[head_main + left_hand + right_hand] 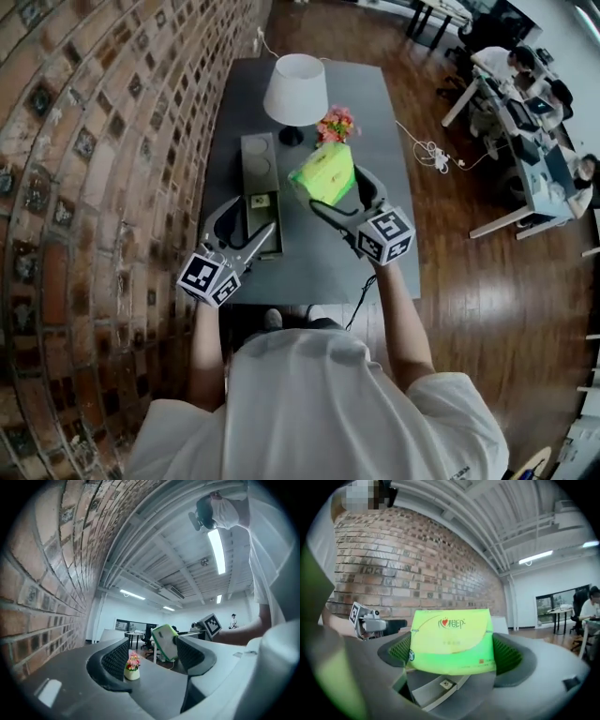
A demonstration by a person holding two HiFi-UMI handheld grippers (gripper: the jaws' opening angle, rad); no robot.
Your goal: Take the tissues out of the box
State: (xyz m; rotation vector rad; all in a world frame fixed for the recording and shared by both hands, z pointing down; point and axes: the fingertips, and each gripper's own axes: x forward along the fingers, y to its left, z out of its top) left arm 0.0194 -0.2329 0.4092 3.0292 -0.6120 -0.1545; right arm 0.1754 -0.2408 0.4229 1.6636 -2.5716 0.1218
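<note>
A bright green tissue pack (323,173) hangs above the dark table (375,112), with my right gripper (339,190) shut on it. In the right gripper view the tissue pack (452,641) fills the gap between the pads, gripped at both sides by the right gripper (452,654). Below it lies a long grey open box (260,178), also seen under the pack as the box (436,693) with a small item inside. My left gripper (246,221) hovers over the box's near end, open and empty. From the left gripper (152,659), the pack (164,641) shows beyond the right jaw.
A white lamp (295,89) and a small flower pot (336,124) stand at the table's far end. A brick wall (84,141) runs along the left. People sit at desks (525,94) at the far right, and a cable (431,155) lies on the wooden floor.
</note>
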